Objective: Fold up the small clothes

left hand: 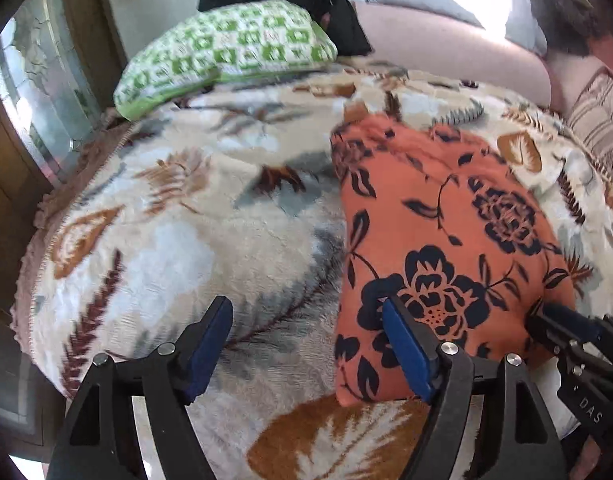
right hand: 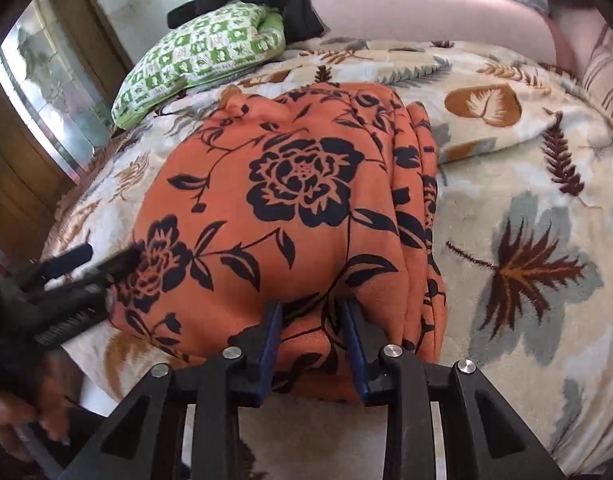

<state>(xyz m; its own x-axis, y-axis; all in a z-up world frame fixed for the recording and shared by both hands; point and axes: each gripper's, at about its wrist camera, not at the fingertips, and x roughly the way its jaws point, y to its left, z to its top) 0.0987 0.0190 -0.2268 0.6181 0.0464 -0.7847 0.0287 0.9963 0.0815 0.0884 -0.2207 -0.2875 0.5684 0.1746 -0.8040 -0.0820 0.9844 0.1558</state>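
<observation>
Your orange floral garment [right hand: 290,216] lies folded on the leaf-patterned blanket [right hand: 526,208] of the bed, filling the centre of the right wrist view and the right half of the left wrist view. Its long axis runs from the bottom of the frame toward the top, away from you, with stacked fold edges along its right side.

Your right gripper [right hand: 312,344] is clamped on the near edge of the cloth, a ridge of fabric pinched between the blue fingers. Your left gripper [left hand: 306,352] has its fingers wide apart: one finger [left hand: 406,354] rests over the garment's near left corner, the other sits on bare blanket to the left. Whether that finger actually touches the cloth, you cannot tell.

So the right hand has the hold, and the garment stretches straight ahead of both. Any further fold probably carries the near edge up toward the green checked pillow [right hand: 202,56] at upper left.
</observation>
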